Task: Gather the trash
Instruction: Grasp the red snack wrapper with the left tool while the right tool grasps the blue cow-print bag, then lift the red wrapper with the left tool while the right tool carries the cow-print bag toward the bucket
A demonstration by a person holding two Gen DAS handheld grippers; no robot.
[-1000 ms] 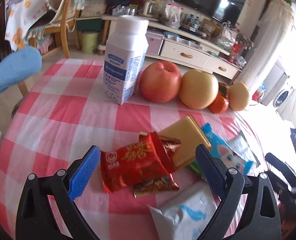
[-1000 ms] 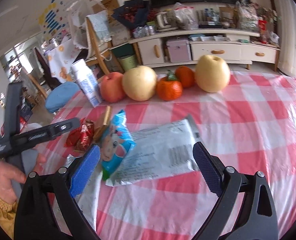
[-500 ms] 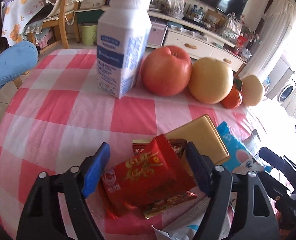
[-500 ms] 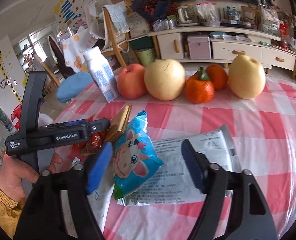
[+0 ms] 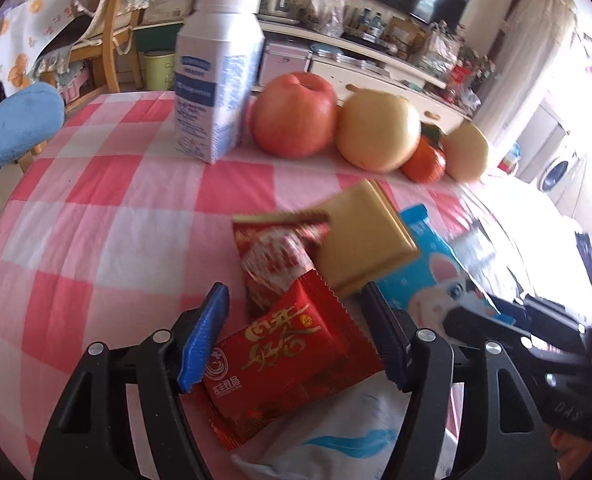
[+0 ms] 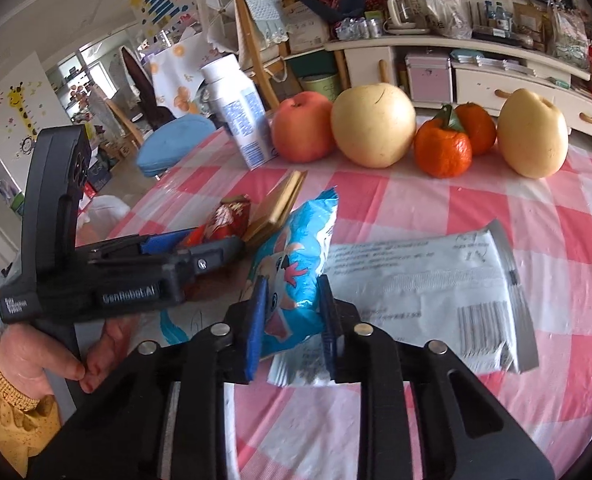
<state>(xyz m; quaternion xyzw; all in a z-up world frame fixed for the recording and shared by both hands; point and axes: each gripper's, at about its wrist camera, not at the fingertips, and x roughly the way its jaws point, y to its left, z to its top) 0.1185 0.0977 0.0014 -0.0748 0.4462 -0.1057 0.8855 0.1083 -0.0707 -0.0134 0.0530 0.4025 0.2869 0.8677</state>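
Best done by squeezing each wrapper near its middle and lifting gently, without dragging the gold packet (image 5: 365,236) lying at 1 o'clock of the red one; left gripper (image 5: 296,336) low over the checked tablecloth (image 5: 96,216), jaws partly closed against a red snack wrapper (image 5: 292,356); right gripper (image 6: 292,312) level, jaws narrowed onto a blue cartoon wrapper (image 6: 296,256), resting on a grey mailer bag (image 6: 419,280) at 3 o'clock.

My left hand-held gripper (image 5: 294,336) low over the surface, blue pads pressed to a red packet's edges, my right hand-held gripper (image 6: 290,312) narrowed, pads pinching a blue packet, left hand (image 6: 36,356) gripping its handle
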